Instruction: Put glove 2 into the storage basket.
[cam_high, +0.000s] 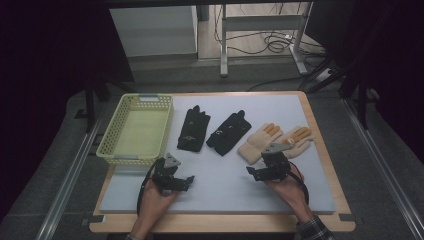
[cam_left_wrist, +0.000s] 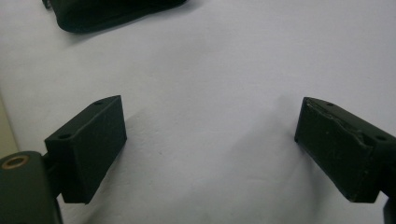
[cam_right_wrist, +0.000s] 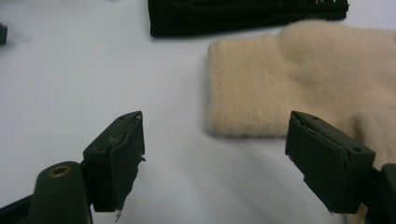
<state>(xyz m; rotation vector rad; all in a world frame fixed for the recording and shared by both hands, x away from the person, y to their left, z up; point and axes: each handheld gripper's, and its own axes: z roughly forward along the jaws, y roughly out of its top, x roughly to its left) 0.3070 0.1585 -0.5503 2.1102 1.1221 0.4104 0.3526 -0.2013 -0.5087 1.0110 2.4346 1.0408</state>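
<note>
1. Near the front edge of the grey mat (cam_high: 225, 195), the right gripper (cam_high: 264, 172) hovers with its jaws spread and nothing between them.
2. Just beyond it lies a beige glove (cam_high: 257, 142), its cuff (cam_right_wrist: 243, 88) ahead of the jaws in the right gripper view; a second beige glove (cam_high: 300, 137) lies toward the right edge.
3. Left gripper (cam_high: 175, 181) sits near the front left, jaws spread over bare mat.
4. Two black gloves (cam_high: 194, 130) (cam_high: 229, 132) lie mid-mat; a yellow basket (cam_high: 112, 145) stands at the left edge.
</note>
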